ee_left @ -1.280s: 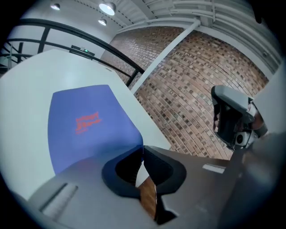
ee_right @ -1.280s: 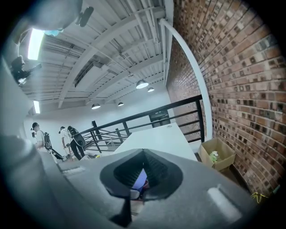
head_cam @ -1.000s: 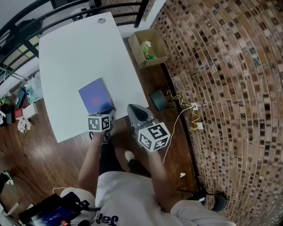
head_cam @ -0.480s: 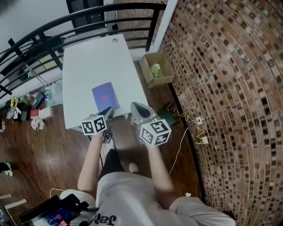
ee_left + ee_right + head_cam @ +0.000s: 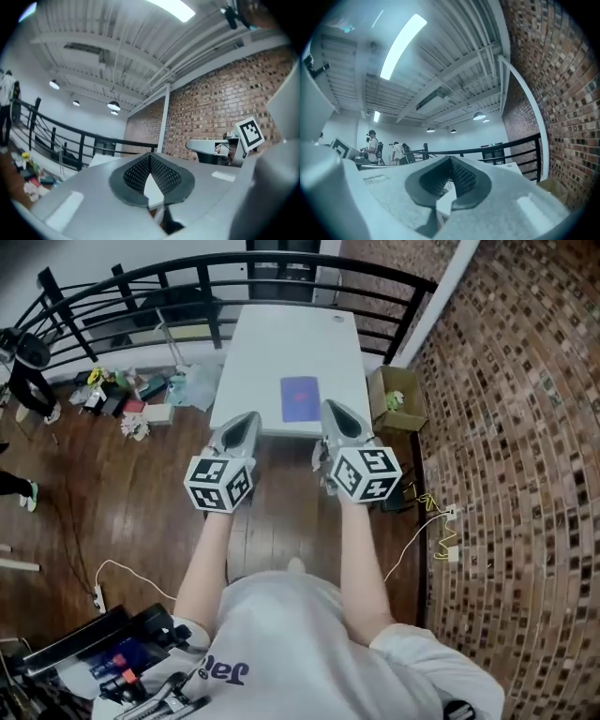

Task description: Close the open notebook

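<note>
1. My left claw [image 5: 242, 426] is pressed together at the tips with nothing between the pads. It has just been closing on empty air. My right claw [image 5: 337, 416] also meets at the tips and holds nothing.
2. I hold both claws level, side by side and short of the table's near edge. Neither touches anything, and as I judge it that is because nothing is left to grip.
3. The notebook [image 5: 300, 397] lies flat on the white table [image 5: 253, 352] with its purple cover up, well apart from both claws. It looks closed to me, so I take the task as done.
4. The notebook sits near the table's front edge, between the lines my two claws point along. The rest of the tabletop looks bare, though a small round mark shows at the far end.
5. A black railing [image 5: 122, 292] curves behind the table, and a brick wall [image 5: 525, 427] runs down my right.
6. An open cardboard box [image 5: 394, 399] stands on the wooden floor [image 5: 141, 521] just beside the table. Loose clutter [image 5: 127, 399] lies by the railing on my left, and a pale cable [image 5: 427, 521] trails near the wall.
</note>
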A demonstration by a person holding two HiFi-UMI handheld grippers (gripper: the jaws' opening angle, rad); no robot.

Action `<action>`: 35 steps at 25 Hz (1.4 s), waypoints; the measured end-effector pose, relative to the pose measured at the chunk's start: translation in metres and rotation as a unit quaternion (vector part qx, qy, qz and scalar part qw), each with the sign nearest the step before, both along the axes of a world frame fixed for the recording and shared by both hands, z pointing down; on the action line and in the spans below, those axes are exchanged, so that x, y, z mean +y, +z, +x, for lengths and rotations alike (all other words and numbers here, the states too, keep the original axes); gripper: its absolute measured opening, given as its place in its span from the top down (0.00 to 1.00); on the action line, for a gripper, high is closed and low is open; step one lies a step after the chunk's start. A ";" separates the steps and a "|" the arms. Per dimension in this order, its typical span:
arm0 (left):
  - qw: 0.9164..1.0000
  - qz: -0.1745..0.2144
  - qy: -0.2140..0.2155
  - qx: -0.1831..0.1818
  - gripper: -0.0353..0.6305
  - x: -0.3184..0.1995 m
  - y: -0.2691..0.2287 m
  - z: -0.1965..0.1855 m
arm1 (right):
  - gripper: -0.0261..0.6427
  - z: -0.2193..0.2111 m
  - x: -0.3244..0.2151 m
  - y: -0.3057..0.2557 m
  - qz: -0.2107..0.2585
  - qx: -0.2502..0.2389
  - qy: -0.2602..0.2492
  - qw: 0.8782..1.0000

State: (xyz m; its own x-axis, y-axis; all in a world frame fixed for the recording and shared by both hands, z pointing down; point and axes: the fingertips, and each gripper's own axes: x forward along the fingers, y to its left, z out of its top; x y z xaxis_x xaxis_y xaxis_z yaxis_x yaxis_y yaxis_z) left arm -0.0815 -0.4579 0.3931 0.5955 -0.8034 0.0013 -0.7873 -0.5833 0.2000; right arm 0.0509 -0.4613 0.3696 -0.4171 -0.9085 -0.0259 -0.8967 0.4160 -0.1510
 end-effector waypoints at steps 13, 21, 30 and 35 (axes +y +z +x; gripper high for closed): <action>0.996 0.064 -0.030 -0.050 0.92 0.137 -0.023 -0.134 | 0.98 -0.178 0.147 0.002 -0.016 0.027 -0.023 0.999; 0.997 0.058 -0.017 -0.043 0.92 0.141 -0.029 -0.126 | 0.97 -0.176 0.165 -0.006 -0.007 0.072 -0.021 0.997; 0.997 0.038 -0.002 -0.062 0.92 0.145 -0.017 -0.069 | 0.97 -0.120 0.163 -0.031 0.019 0.072 -0.018 0.997; 0.997 0.041 -0.005 -0.063 0.92 0.144 -0.023 -0.045 | 0.97 -0.096 0.159 -0.029 0.020 0.065 -0.022 0.997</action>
State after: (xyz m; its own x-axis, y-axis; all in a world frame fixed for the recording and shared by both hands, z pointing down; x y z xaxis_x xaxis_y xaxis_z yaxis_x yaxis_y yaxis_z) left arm -0.1268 -0.3140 0.3701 0.5870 -0.8095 0.0104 -0.8088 -0.5858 0.0518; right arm -0.0456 -0.3023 0.3405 -0.4580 -0.8889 -0.0041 -0.8888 0.4580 -0.0174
